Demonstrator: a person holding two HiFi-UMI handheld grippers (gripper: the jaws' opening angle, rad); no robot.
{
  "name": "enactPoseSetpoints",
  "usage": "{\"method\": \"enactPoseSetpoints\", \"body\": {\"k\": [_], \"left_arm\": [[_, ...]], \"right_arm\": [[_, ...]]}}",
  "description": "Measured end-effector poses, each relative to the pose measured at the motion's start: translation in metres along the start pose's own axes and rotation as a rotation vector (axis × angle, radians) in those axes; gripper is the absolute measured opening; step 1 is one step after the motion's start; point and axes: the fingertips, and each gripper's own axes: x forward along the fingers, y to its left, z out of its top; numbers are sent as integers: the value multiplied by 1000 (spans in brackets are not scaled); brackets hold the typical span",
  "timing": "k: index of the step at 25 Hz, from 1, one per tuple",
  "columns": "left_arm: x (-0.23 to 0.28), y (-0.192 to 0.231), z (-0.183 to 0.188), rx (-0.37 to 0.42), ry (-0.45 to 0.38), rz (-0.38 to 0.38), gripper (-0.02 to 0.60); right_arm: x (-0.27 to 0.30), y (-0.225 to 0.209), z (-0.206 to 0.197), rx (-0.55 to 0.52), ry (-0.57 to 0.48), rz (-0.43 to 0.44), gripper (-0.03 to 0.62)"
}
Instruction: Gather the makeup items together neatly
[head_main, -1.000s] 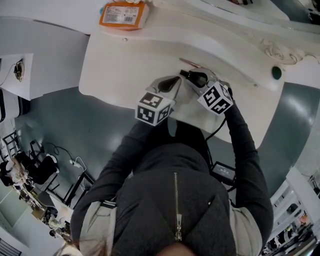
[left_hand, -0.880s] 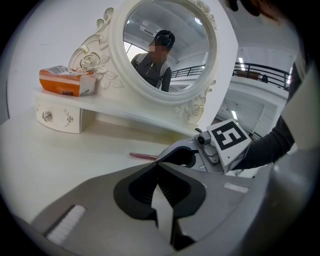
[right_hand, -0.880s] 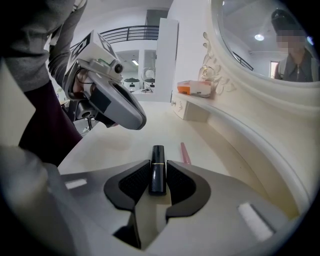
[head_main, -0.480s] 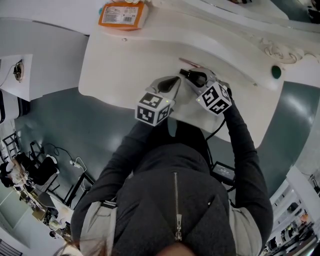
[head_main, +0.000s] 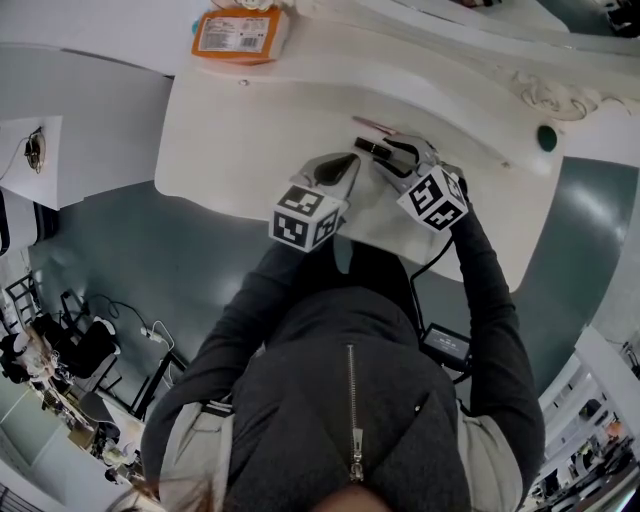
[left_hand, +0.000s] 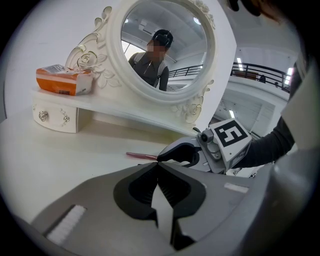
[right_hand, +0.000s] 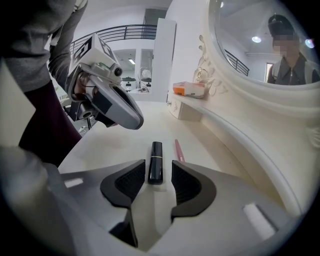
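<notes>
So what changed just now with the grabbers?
The right gripper's jaws have just been opening, letting go of the black lipstick, which lies on the table between them, beside the pink pencil. The left gripper stayed shut and in place.

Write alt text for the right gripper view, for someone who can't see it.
The right hand-held gripper, jaws just opened wider, straddles a black lipstick lying on the white table, pads clear of it. A pink pencil lies just right of it; the left hand-held gripper hovers upper left.
</notes>
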Motion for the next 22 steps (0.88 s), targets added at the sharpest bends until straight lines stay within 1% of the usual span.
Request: {"method": "enactPoseSetpoints", "body": {"k": [5,8,10,14,19,22], "left_arm": [[3,-7,3,18,-2,-21,11],[5,-13,8,32,-8,-36,11],[8,-18,12,42,-12,-48,11],[14,-29,20,68,-19,-77,11],[18,-43,34,100,-44,-115,11],[17,-51,45,115,-66,-139,11]], "right_arm": [[-14,0,-4,12,2,-26,172],[-29,-6,-7,63,-10,-63,172],[-42,-15,-8,154,-42,-109,172],[-71,-36,-6,375,-163,-226,172],[-101,-51,10,548,-301,-343,169],[-116,-54,25,681,-412,-381,160]]}}
